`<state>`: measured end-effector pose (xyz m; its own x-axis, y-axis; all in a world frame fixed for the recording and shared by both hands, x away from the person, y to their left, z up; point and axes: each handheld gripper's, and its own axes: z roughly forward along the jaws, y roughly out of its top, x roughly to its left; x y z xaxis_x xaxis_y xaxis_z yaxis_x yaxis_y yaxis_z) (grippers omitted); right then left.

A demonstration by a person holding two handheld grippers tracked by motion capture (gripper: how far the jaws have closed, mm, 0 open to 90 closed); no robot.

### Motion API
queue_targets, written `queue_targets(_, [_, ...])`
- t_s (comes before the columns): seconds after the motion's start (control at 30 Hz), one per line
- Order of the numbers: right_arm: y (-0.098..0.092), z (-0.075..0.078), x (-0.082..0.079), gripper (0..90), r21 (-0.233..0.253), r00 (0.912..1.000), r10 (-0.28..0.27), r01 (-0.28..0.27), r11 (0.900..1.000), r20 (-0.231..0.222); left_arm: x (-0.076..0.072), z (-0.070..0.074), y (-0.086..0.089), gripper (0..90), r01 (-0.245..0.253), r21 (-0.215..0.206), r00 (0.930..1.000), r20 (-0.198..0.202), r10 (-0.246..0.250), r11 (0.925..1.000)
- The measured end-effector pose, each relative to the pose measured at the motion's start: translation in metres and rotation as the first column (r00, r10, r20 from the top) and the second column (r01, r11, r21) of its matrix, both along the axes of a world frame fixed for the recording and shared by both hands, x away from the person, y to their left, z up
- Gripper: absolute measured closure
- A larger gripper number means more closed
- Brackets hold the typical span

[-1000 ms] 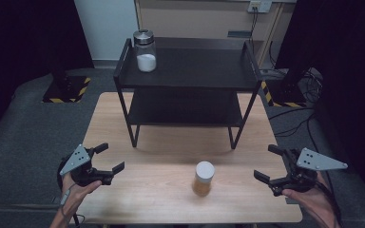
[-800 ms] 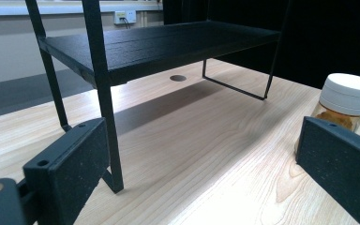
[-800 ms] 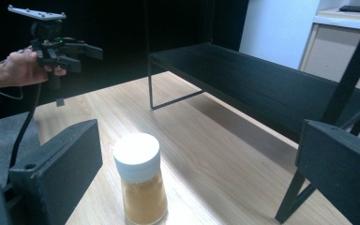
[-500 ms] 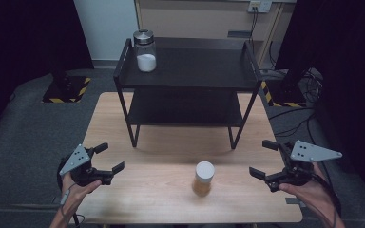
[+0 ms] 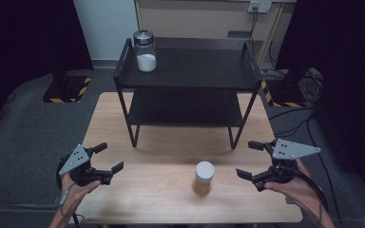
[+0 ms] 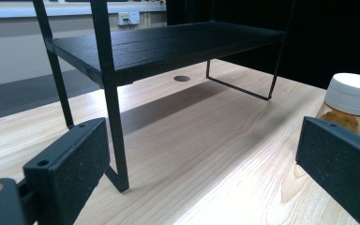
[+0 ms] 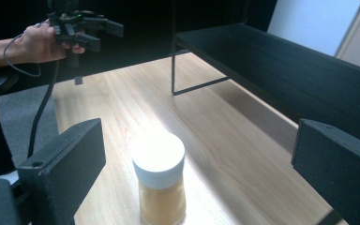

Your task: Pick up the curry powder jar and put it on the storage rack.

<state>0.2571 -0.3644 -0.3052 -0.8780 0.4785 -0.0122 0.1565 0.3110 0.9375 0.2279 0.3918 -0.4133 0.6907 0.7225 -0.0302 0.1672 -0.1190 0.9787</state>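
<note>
Overhead: pale wood table [image 5: 138,209], black shelf rack [image 5: 185,71], grey floor [image 5: 24,118]; both tools apart, spice jar [image 5: 203,178] between.

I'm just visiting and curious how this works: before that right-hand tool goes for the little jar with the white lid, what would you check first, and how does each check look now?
1. Right gripper open wide enough: ok, its jaws stand well apart.
2. Right gripper lined up with the spice jar: ok, in the right gripper view the jar stands between the jaws, a little ahead of them.
3. Jar upright with its white lid on: ok.
4. Table around the jar free of clutter: ok.
5. Left gripper out of the way: ok, open and off at the table's left edge.
6. Room on the black shelf: ok, only a glass jar at its back left corner.
</note>
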Motion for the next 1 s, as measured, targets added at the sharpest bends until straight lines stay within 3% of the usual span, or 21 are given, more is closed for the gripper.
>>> queue_targets(0.43, [0.034, -0.017, 0.018, 4.4, -0.047, 0.9975, 0.054, -0.056, 0.997, -0.046, -0.003, -0.002, 0.000, 1.9, -0.033, -0.006, 0.9992, 0.022, 0.033, 0.9994])
queue_targets(0.67, [0.052, -0.036, 0.025, 5.5, -0.069, 0.9948, 0.071, -0.076, 0.995, -0.072, -0.004, -0.003, 0.002, 1.9, -0.040, -0.012, 0.9989, 0.025, 0.041, 0.9991])
queue_targets(1.0, [0.069, -0.067, 0.032, 10.1, -0.051, 0.9936, 0.070, -0.075, 0.996, -0.089, -0.004, -0.003, 0.002, 1.9, -0.039, -0.012, 0.9989, 0.026, 0.040, 0.9991])
